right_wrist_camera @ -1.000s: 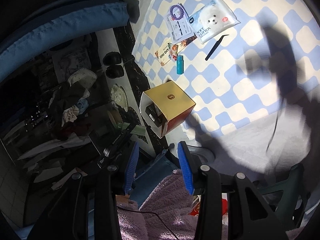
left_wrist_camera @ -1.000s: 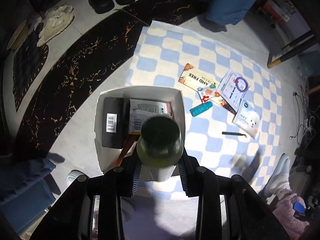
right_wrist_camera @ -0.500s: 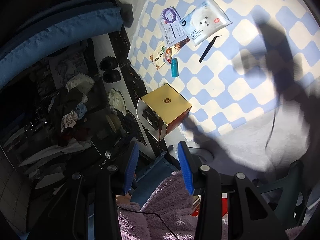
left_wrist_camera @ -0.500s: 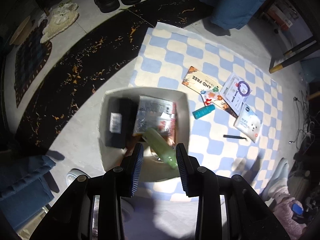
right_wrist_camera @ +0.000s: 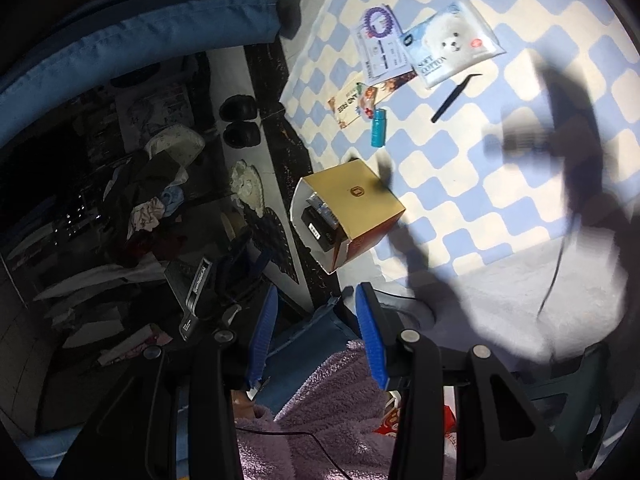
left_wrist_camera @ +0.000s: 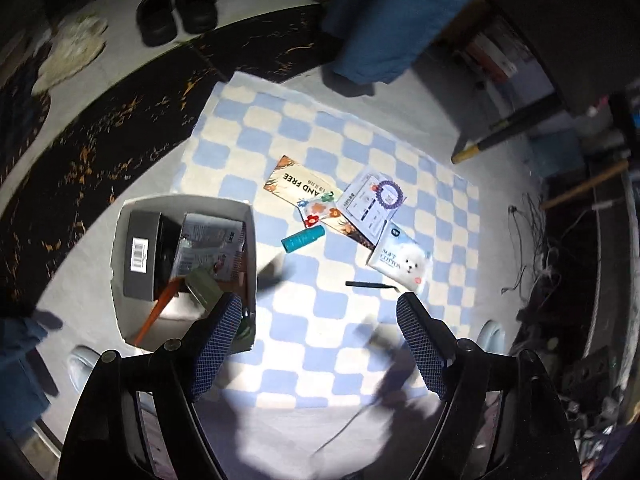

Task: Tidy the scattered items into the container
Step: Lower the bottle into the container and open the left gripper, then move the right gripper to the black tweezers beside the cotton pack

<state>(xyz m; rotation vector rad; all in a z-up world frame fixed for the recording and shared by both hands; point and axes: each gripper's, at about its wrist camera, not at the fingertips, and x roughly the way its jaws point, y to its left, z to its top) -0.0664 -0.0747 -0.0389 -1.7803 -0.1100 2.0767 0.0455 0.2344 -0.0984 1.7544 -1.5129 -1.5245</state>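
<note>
The open cardboard box (left_wrist_camera: 120, 248) sits at the rug's left edge and holds a black box, a silver packet and the green bottle (left_wrist_camera: 204, 286). It also shows in the right wrist view (right_wrist_camera: 356, 200). My left gripper (left_wrist_camera: 320, 320) is open and empty, high above the rug just right of the box. On the checked rug lie a teal tube (left_wrist_camera: 303, 239), a bookmark card (left_wrist_camera: 296, 188), a flower sticker (left_wrist_camera: 319, 209), a hair-tie card (left_wrist_camera: 372, 200), a tissue pack (left_wrist_camera: 402, 260) and black tweezers (left_wrist_camera: 370, 285). My right gripper (right_wrist_camera: 316, 320) is open and empty, held far back over purple fleece.
Black slippers (left_wrist_camera: 176, 12) and a fluffy mat (left_wrist_camera: 68, 52) lie on the floor beyond the rug. A blue cloth (left_wrist_camera: 384, 32) hangs at the rug's far edge. Cables (left_wrist_camera: 532, 240) run along the right. Clutter (right_wrist_camera: 120, 200) fills the left of the right wrist view.
My left gripper let go of the green bottle, which dropped into the box. The jaws opened wide and the gripper swung right over the rug. The right gripper barely moved.
</note>
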